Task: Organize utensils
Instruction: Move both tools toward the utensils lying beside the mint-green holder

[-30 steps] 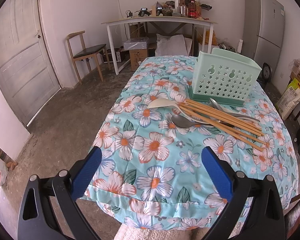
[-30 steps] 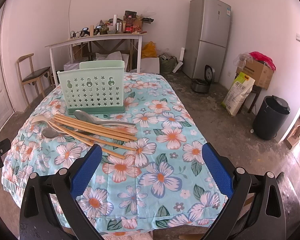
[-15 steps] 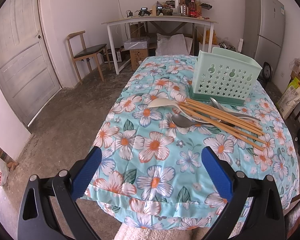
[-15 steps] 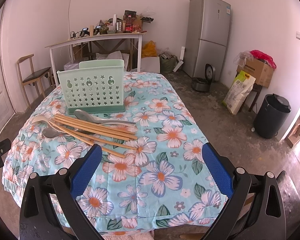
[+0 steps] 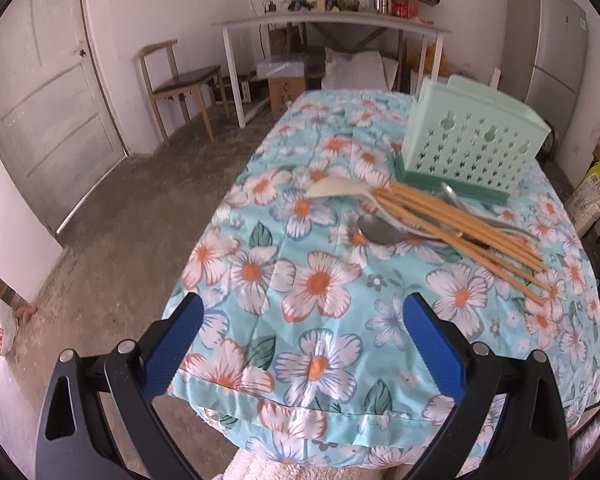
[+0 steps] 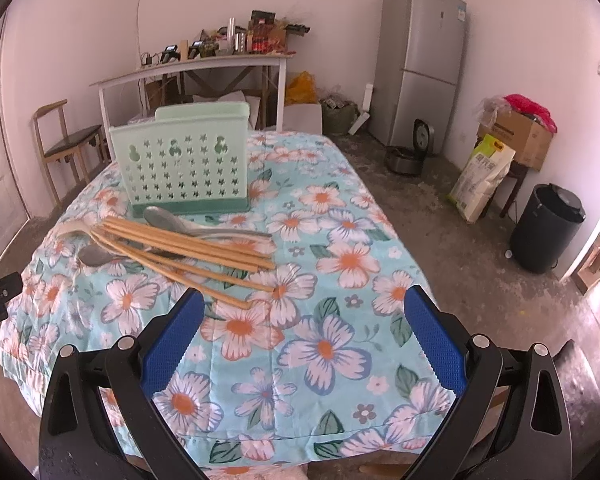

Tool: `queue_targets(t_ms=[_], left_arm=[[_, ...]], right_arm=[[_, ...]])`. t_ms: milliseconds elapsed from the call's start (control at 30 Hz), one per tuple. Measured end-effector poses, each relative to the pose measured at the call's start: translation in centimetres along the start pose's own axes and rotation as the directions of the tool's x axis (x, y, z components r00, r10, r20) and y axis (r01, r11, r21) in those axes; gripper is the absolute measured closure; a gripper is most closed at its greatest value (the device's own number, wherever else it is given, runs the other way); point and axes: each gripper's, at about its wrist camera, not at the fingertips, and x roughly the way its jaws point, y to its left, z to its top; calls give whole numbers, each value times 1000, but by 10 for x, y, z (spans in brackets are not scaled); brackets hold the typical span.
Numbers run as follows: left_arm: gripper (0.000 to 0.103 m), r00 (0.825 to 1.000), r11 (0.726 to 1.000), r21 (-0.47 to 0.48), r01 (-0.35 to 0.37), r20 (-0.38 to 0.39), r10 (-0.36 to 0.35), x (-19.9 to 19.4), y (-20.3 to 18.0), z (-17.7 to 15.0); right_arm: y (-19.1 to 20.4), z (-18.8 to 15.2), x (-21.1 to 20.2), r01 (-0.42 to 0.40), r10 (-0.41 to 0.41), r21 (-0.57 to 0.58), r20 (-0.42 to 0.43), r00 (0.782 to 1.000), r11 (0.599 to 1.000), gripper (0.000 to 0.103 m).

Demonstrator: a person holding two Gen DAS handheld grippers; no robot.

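Observation:
A mint-green perforated utensil holder (image 5: 472,148) (image 6: 184,164) stands upright on the floral tablecloth (image 5: 320,280) (image 6: 328,272). In front of it lies a loose pile: several wooden chopsticks (image 5: 460,228) (image 6: 188,248), a white spoon (image 5: 336,190) (image 6: 70,230) and metal spoons (image 5: 380,232) (image 6: 168,216). My left gripper (image 5: 300,320) hangs open over the table's near corner, well short of the pile. My right gripper (image 6: 300,320) is open too, above the near edge, with the chopstick tips just beyond its left finger. Neither holds anything.
A white workbench (image 5: 332,24) with clutter stands at the far wall, a wooden chair (image 5: 180,80) and a door (image 5: 40,92) to the left. A grey fridge (image 6: 420,64), a rice sack (image 6: 480,176) and a black bin (image 6: 544,228) stand right of the table.
Both grippers have drifted slightly forward toward the table, so the pile and holder look a little closer. Jaws stay open; nothing on the table has moved.

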Motion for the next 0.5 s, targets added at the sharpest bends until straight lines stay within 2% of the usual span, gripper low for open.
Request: queue_targets(t_ms=[500], left_arm=[[5, 992, 1000, 18, 0, -125, 2, 70, -11, 6]], right_arm=[[28, -17, 52, -123, 108, -103, -139, 984, 987, 8]])
